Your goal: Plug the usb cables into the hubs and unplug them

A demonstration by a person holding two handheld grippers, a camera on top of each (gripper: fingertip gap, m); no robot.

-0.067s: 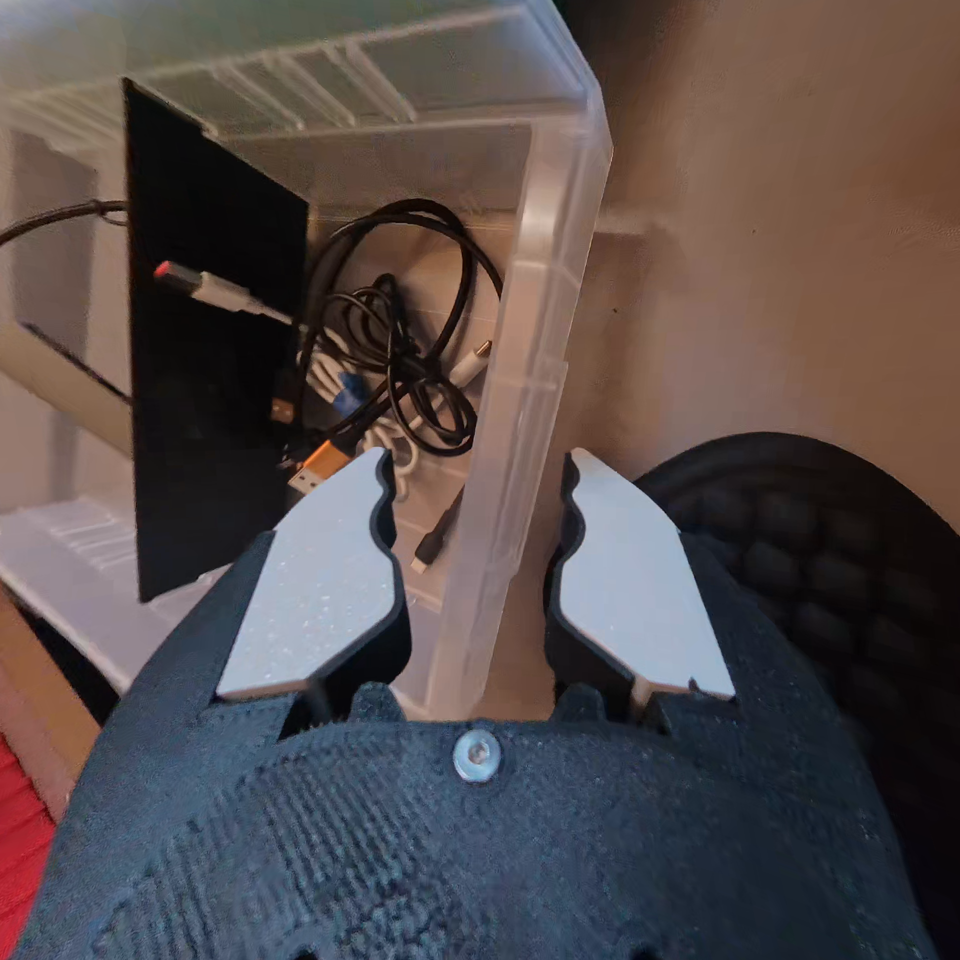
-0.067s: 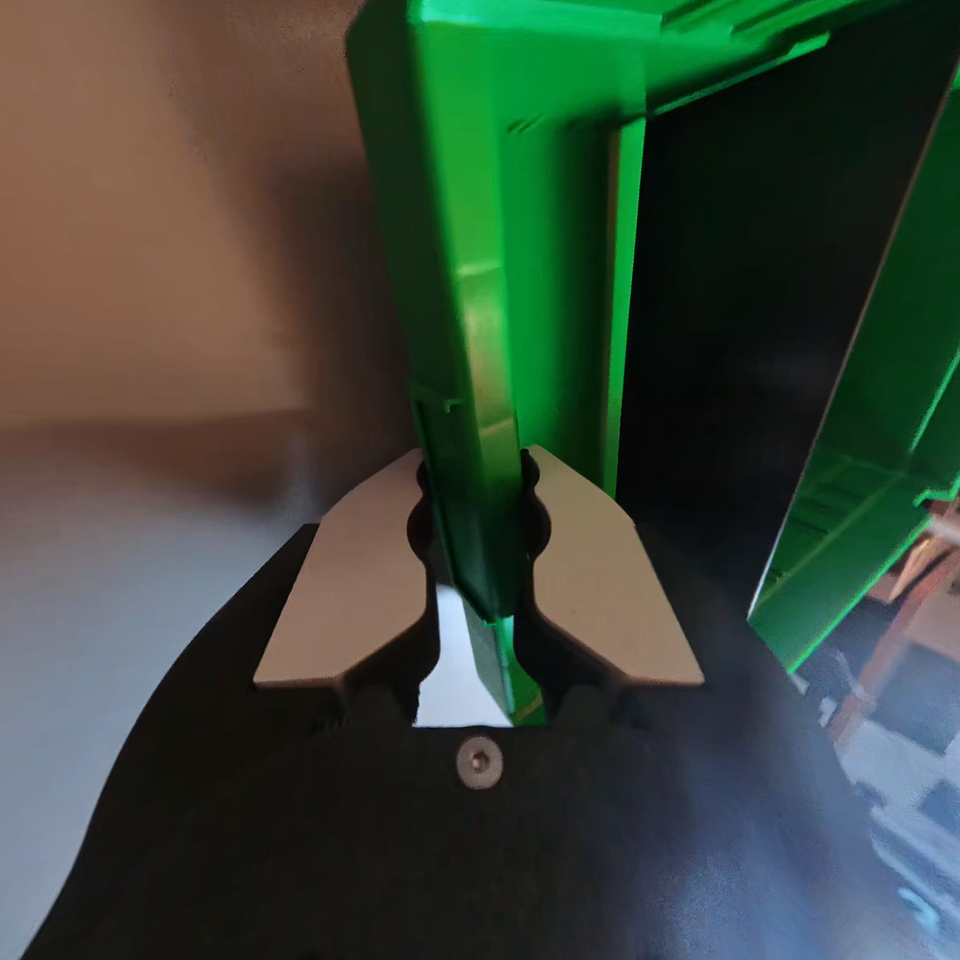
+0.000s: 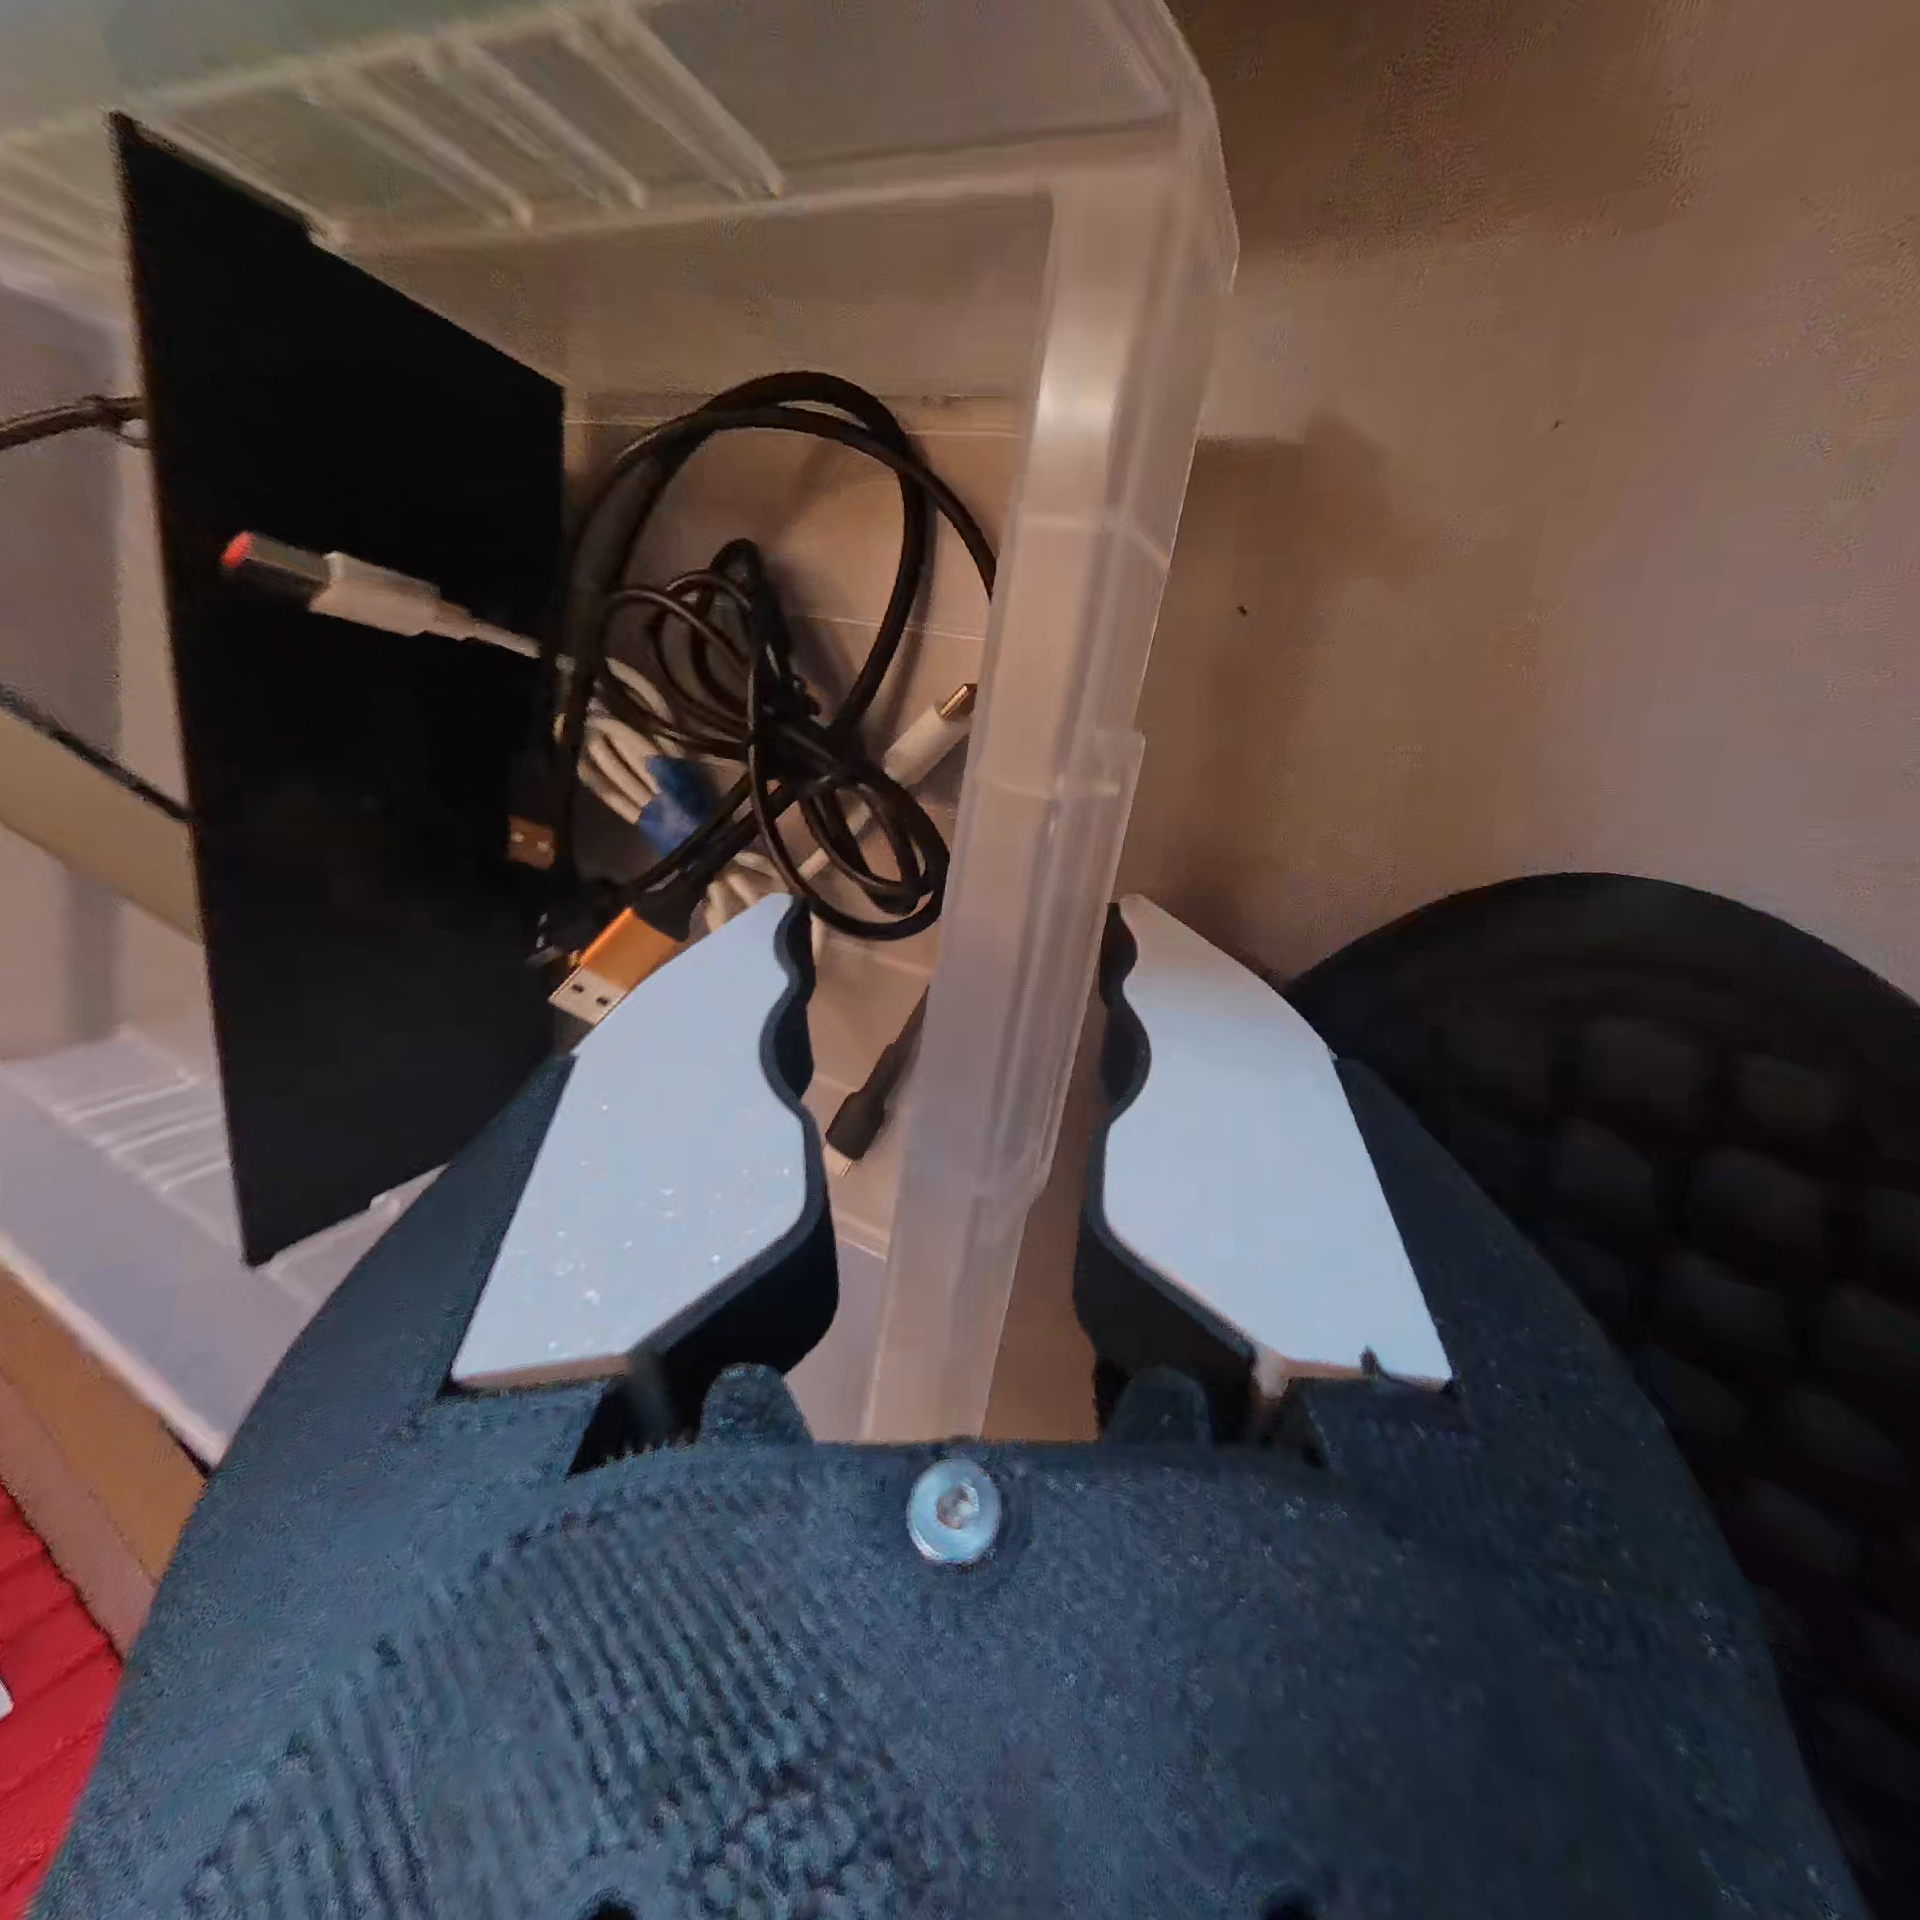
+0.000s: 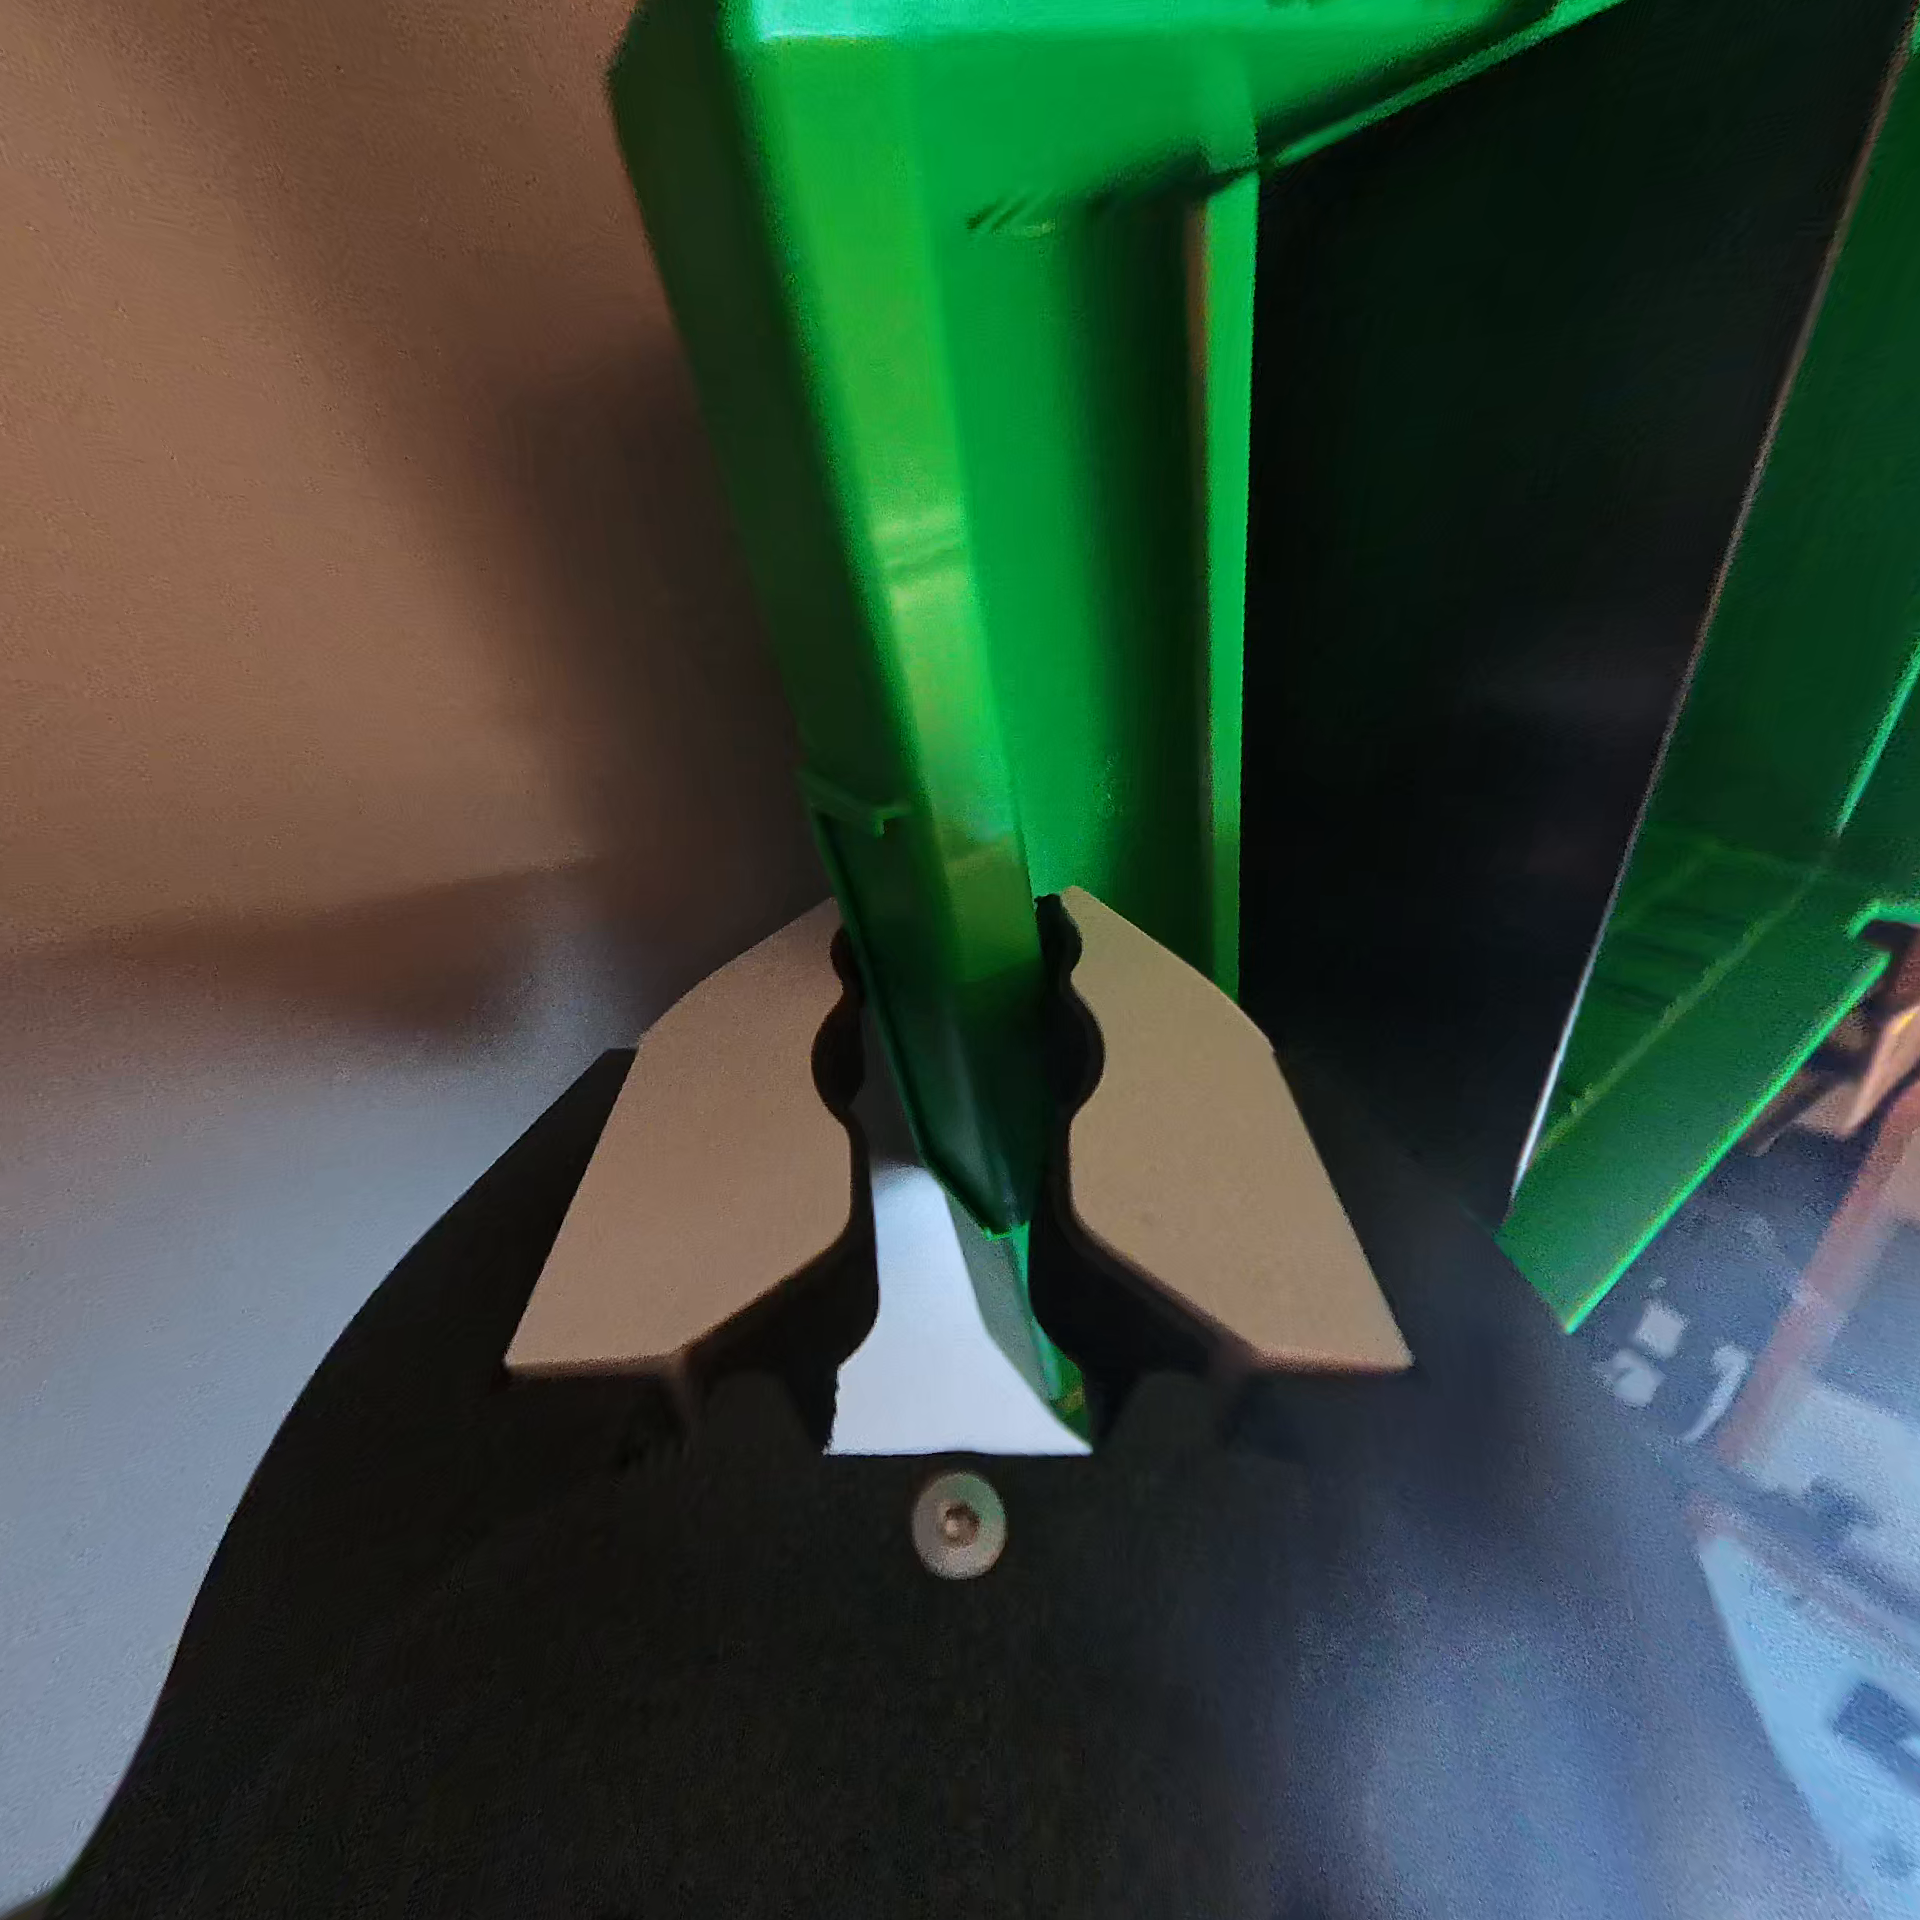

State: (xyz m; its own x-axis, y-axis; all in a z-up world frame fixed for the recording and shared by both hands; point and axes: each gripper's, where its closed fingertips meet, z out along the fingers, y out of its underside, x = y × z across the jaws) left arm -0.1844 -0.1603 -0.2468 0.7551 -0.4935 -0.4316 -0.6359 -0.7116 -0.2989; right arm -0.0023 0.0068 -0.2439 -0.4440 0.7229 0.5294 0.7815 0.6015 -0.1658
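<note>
While my right tool pinches the green bin wall, my left tool gapes loosely around the clear bin wall, cables just far-left inside.

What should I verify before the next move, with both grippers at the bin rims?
1. Right gripper clamped on the green bin rim: ok.
2. Left gripper gripping the clear bin rim: not ok, fingers straddle it with gaps on both sides.
3. Cables inside the clear bin: ok, though tangled.
4. Orange-shelled plug clear of the left finger: cannot tell, it lies right beside it.
5. Green bin contents: cannot tell, interior is dark.
6. Hubs located: cannot tell.
</note>
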